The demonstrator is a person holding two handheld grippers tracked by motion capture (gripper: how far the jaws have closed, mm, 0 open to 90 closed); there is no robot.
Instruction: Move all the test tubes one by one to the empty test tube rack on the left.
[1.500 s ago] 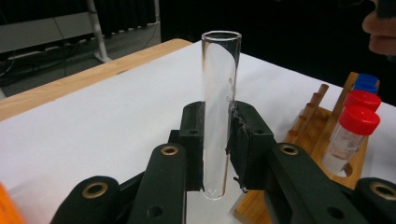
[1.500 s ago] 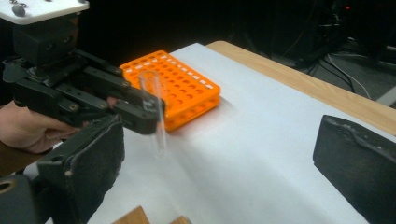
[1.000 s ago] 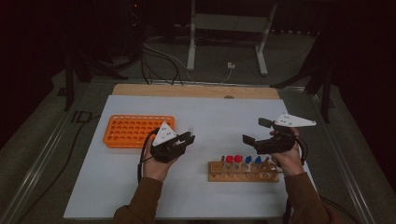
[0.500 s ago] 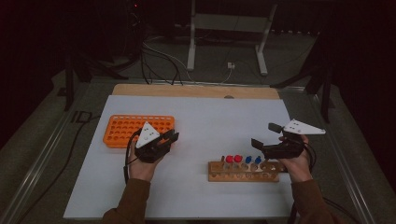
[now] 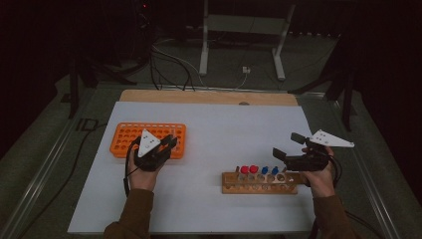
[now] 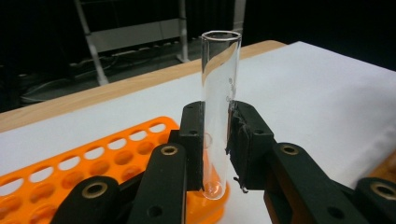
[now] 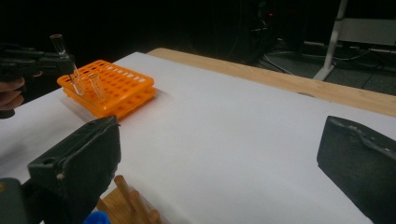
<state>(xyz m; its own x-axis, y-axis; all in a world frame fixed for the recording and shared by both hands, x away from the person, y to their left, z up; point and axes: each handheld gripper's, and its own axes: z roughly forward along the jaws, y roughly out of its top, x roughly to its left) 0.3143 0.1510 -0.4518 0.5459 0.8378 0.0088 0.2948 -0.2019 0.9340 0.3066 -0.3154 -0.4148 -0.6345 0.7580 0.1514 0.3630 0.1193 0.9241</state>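
A dark room is surrounding the table [image 5: 214,124], which is carrying a white sheet, an orange rack [image 5: 149,139] at the left and a wooden rack [image 5: 259,182] of capped tubes at the right. The left gripper [image 6: 215,140] is clamping 1 empty glass tube [image 6: 219,107] upright between its jaws, its rounded bottom hanging just over the near edge of the orange rack. In the right gripper view another tube [image 7: 96,86] is already standing in that rack. The right gripper [image 5: 286,147] is waiting wide open and empty above the wooden rack. To seat the tube well, the person should be keeping it vertical, centring its bottom over 1 free hole before lowering, and loosening the jaws only once the rack is bearing it; tilting risks jamming the glass against a rim.
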